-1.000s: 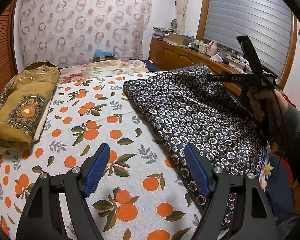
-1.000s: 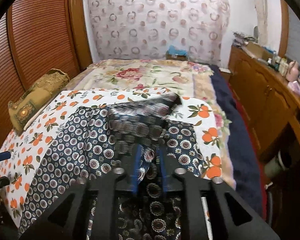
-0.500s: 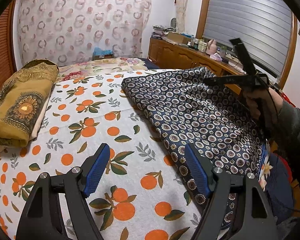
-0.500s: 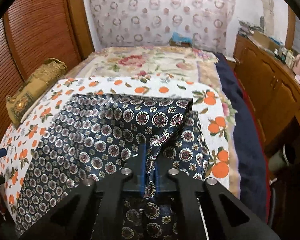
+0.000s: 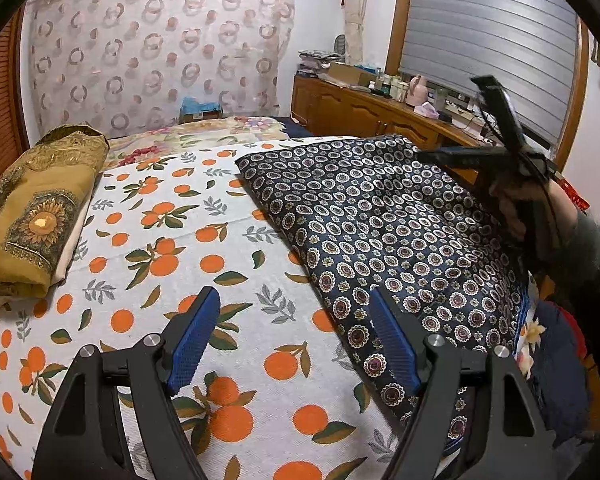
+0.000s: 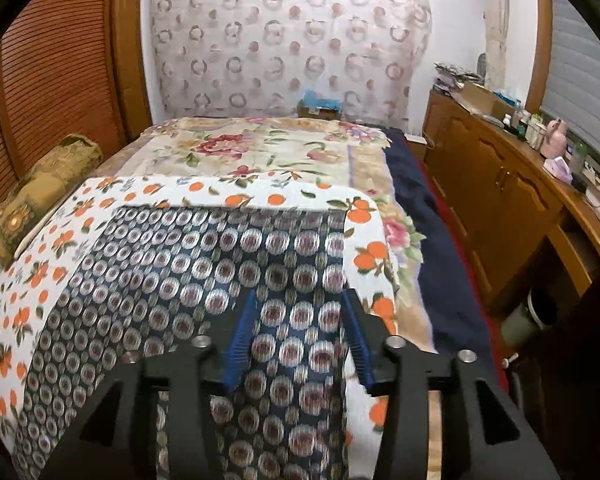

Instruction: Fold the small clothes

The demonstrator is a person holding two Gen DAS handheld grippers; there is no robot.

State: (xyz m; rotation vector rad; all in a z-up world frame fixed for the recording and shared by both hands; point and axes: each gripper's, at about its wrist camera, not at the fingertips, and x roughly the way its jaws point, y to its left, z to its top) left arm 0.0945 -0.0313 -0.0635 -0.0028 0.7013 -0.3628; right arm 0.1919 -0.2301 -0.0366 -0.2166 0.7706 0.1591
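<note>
A dark navy garment with a round medallion print (image 5: 384,236) lies flat on the orange-print sheet (image 5: 172,240), on the bed's right side. It also shows in the right wrist view (image 6: 188,276), blurred by motion. My left gripper (image 5: 296,340) is open and empty, low over the sheet just left of the garment's near edge. My right gripper (image 6: 300,336) is open and empty above the garment's right part. It also shows from the side in the left wrist view (image 5: 496,152), held above the garment's far right edge.
A folded mustard-gold cloth (image 5: 36,208) lies at the sheet's left edge. A floral blanket (image 6: 260,152) covers the far bed. A wooden sideboard (image 6: 512,200) with bottles and boxes runs along the right. A slatted wooden door (image 6: 48,80) stands left.
My right gripper opened and let go of the garment's corner, and the raised fold dropped flat. My left gripper stayed open, drifting slightly.
</note>
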